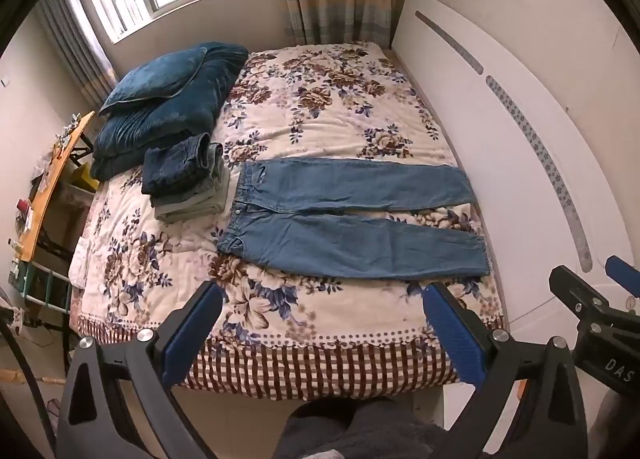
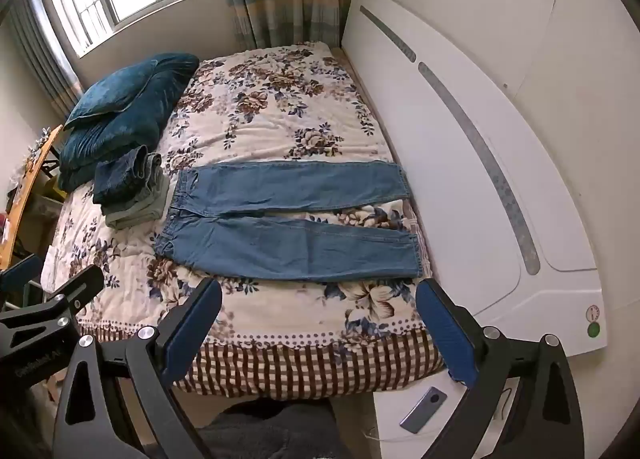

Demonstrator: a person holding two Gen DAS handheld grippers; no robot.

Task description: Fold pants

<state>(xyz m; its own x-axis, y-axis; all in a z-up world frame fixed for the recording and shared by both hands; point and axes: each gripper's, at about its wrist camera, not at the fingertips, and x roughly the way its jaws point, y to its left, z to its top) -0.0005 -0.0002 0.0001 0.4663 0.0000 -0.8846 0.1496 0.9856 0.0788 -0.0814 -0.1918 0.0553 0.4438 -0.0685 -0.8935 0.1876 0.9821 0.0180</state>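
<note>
Blue jeans (image 1: pixel 352 215) lie spread flat across the floral bedspread (image 1: pixel 320 107), waistband to the left, both legs reaching right toward the headboard; they also show in the right wrist view (image 2: pixel 292 219). My left gripper (image 1: pixel 322 299) is open and empty, held above the bed's near edge, short of the jeans. My right gripper (image 2: pixel 318 295) is open and empty too, above the near edge just in front of the lower leg. The right gripper also shows at the right of the left wrist view (image 1: pixel 588 279).
A stack of folded pants (image 1: pixel 186 179) sits left of the waistband, with a dark teal quilt and pillow (image 1: pixel 168 99) behind it. The white headboard (image 1: pixel 520 139) runs along the right. A wooden desk (image 1: pixel 52 179) stands left of the bed. A phone (image 2: pixel 423 409) lies on the white nightstand.
</note>
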